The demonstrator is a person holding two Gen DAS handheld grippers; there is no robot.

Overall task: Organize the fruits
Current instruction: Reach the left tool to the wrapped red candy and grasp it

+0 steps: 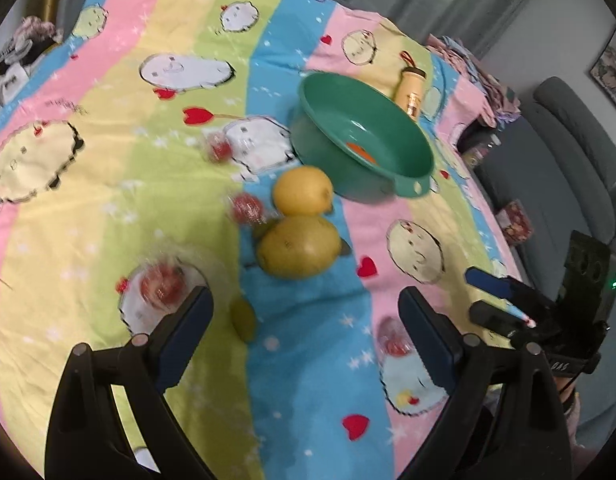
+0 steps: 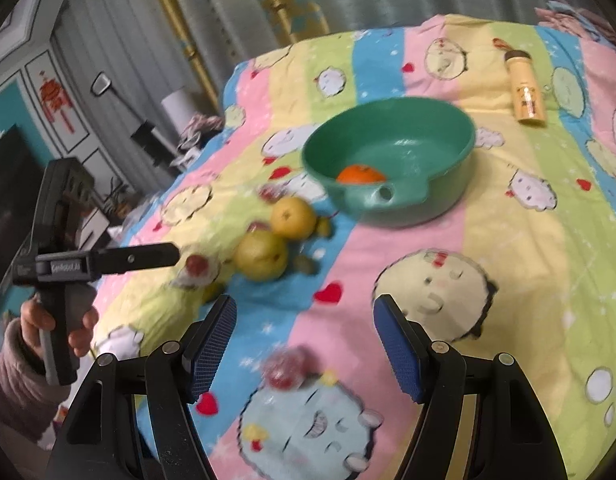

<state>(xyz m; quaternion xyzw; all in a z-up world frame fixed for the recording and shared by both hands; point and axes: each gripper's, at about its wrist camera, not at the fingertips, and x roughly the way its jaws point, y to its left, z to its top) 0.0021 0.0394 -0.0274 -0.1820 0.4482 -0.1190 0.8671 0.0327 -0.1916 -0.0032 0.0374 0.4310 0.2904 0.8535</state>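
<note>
A green bowl (image 1: 335,108) (image 2: 423,136) sits on the striped cartoon bedspread with an orange (image 2: 359,174) (image 1: 361,151) inside. In front of it lie a yellow citrus (image 1: 304,190) (image 2: 292,216) and a pear (image 1: 298,246) (image 2: 262,254), touching. Several plastic-wrapped red fruits are scattered around them. My left gripper (image 1: 308,312) (image 2: 174,258) is open; a small green fruit (image 1: 244,318) lies by its left finger and a wrapped red fruit (image 1: 162,286) just outside it. My right gripper (image 2: 306,336) (image 1: 472,294) is open above another wrapped red fruit (image 2: 286,368).
A tan bottle (image 2: 525,88) (image 1: 411,88) lies behind the bowl. Two small green fruits (image 2: 306,264) rest by the pear. A hand (image 2: 56,328) in a pink sleeve holds the left gripper. A grey sofa (image 1: 567,152) stands beyond the bed's right edge.
</note>
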